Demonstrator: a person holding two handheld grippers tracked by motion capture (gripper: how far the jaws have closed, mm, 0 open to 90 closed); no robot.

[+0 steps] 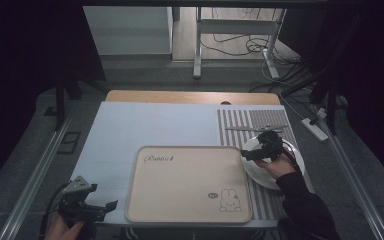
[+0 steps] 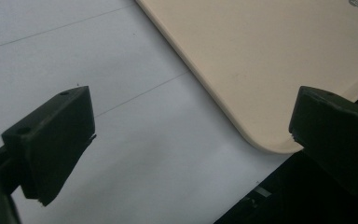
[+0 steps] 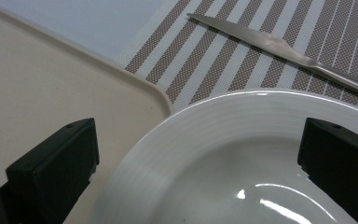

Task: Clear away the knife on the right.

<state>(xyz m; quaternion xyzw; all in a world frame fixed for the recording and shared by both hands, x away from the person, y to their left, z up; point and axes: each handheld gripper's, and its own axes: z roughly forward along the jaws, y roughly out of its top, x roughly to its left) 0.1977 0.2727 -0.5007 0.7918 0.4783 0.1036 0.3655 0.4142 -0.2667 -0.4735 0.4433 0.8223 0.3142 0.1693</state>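
One white plate (image 3: 242,163) under the gaping right tool (image 3: 198,163), one tray (image 1: 188,183), one knife (image 3: 279,46), left tool (image 2: 186,140) gaping.

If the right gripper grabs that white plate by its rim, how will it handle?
The white plate looks glazed and glossy, so probably slippery between the jaws. It seems rigid ceramic, likely heavy and breakable. Flat on the striped placemat, it shouldn't roll.

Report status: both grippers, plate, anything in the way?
Left gripper open, idle off tray corner. Right gripper open over white plate. Knife on striped mat beyond.
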